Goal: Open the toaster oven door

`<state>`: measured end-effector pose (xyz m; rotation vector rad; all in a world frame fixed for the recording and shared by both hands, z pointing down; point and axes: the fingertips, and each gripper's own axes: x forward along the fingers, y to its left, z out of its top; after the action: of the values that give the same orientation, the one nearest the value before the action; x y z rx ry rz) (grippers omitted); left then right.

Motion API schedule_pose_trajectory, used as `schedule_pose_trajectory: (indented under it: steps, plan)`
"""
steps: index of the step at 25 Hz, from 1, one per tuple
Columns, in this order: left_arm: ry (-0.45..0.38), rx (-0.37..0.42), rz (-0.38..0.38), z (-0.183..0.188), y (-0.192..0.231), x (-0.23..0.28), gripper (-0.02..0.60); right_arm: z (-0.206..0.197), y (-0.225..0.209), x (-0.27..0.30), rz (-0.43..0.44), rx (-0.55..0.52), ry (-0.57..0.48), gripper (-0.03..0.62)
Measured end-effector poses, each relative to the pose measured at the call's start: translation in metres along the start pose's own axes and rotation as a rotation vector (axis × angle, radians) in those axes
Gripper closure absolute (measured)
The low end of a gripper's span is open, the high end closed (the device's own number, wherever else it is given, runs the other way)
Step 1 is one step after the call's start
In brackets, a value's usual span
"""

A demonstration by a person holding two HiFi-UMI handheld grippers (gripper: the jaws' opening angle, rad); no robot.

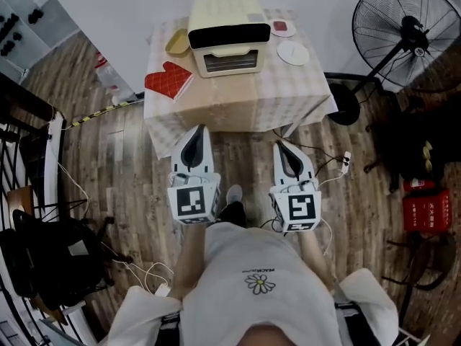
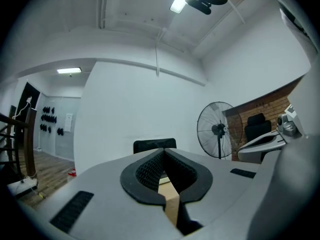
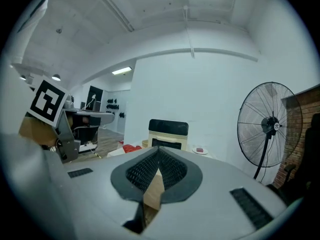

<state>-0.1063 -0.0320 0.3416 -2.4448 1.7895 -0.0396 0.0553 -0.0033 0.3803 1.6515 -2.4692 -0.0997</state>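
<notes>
Looking down in the head view, we see the cream toaster oven at the tabletop's far edge, door closed, a red mitt beside it. The left gripper and right gripper are well short of it. In the left gripper view the fingers are together and empty, with only the oven's dark top peeking over them. In the right gripper view the fingers are together too, and the oven front shows small.
</notes>
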Motion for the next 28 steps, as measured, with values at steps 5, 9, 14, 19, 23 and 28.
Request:
schedule_pose_trajectory:
  steps: [5, 9, 14, 19, 23, 28]
  plan:
    - [-0.015, 0.011, -0.052, 0.003, 0.028, 0.057, 0.565, 0.024, -0.009, 0.067, -0.014, -0.014, 0.001, 0.588]
    - [-0.024, 0.016, -0.069, 0.001, 0.054, 0.094, 0.565, 0.034, -0.007, 0.106, -0.009, -0.054, -0.008, 0.588]
    - [0.004, 0.002, -0.051, -0.010, 0.077, 0.120, 0.565, 0.038, -0.012, 0.134, -0.001, -0.043, 0.003, 0.588]
    - [0.023, 0.029, -0.051, -0.019, 0.072, 0.138, 0.565, 0.042, -0.029, 0.152, 0.016, -0.025, -0.014, 0.588]
    - [-0.015, 0.033, -0.016, -0.007, 0.069, 0.148, 0.565, 0.044, -0.037, 0.160, 0.030, -0.011, -0.037, 0.588]
    - [0.007, 0.065, 0.015, -0.008, 0.068, 0.156, 0.565, 0.044, -0.048, 0.170, 0.040, -0.021, -0.065, 0.588]
